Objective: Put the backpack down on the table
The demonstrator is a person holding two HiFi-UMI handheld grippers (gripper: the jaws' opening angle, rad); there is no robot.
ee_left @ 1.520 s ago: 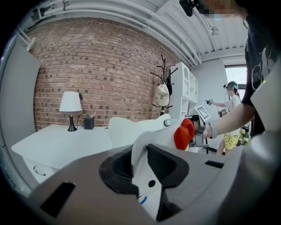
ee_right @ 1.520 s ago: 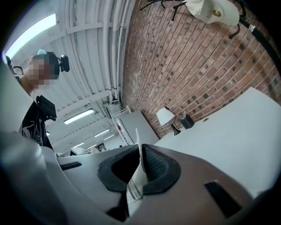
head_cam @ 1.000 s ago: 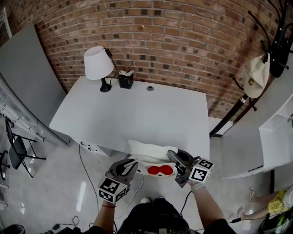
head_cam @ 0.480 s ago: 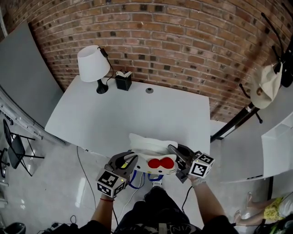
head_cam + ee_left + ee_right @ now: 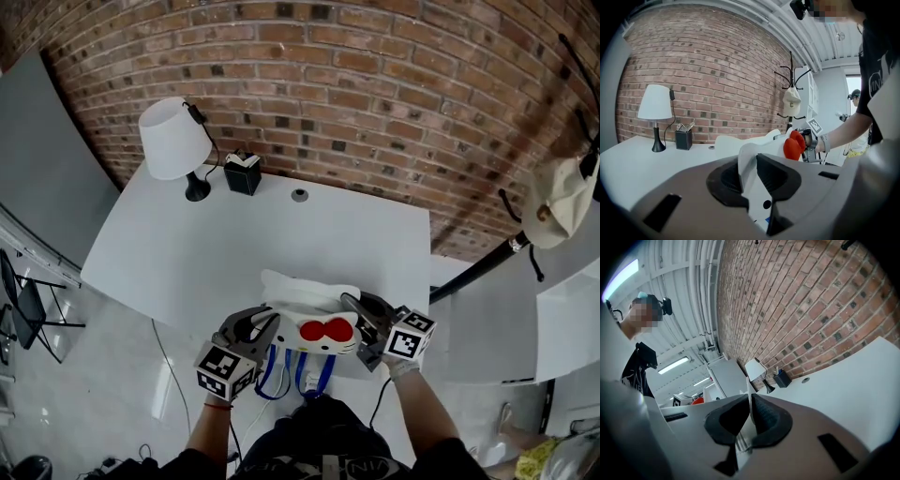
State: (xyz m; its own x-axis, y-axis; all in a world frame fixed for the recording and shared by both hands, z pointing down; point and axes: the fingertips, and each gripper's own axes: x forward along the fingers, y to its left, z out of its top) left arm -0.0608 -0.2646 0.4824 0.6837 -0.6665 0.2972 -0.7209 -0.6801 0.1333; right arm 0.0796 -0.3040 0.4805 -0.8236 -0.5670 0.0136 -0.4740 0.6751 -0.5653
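A small white backpack (image 5: pixel 309 302) with a red bow (image 5: pixel 325 329) hangs between both grippers over the near edge of the white table (image 5: pixel 216 246). My left gripper (image 5: pixel 263 325) is shut on the backpack's left side; in the left gripper view the white fabric (image 5: pixel 749 174) is pinched between the dark pads. My right gripper (image 5: pixel 357 314) is shut on its right side, a thin white edge (image 5: pixel 749 405) clamped between its pads. Blue straps (image 5: pixel 274 373) dangle below the table edge.
At the table's back left stand a white lamp (image 5: pixel 172 142) and a black box (image 5: pixel 242 173); a round cable hole (image 5: pixel 299 195) lies mid-back. A brick wall (image 5: pixel 375 84) runs behind. A coat stand with a hat (image 5: pixel 553 199) is at the right, a folding chair (image 5: pixel 23 300) at left.
Both grippers have carried the backpack forward toward the table; it now overlaps the near edge more. The blue straps have come into view below.
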